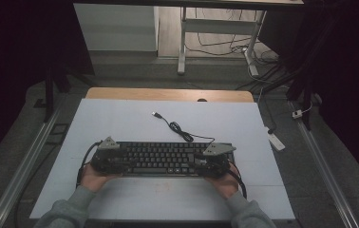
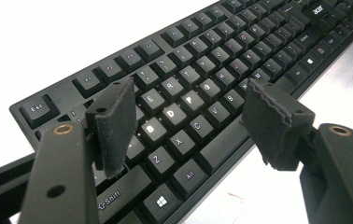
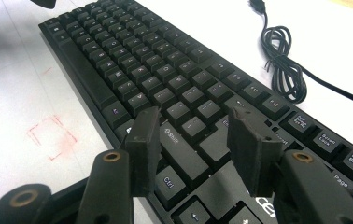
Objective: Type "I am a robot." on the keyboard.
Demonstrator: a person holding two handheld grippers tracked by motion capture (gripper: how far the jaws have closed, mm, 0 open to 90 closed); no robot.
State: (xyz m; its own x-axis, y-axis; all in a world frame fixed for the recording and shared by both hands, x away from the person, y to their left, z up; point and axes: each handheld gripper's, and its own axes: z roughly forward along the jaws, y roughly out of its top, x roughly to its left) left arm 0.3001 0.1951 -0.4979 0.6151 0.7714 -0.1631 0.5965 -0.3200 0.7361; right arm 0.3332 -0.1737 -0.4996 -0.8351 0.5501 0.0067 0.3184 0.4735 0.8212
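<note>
The keyboard lies flat near the table's front edge, its cable coiled behind it. We hold the left gripper and right gripper spread over its two ends. To lift it well, we judge both should close together, keeping it level.

lab: bare desk frames, cables.
</note>
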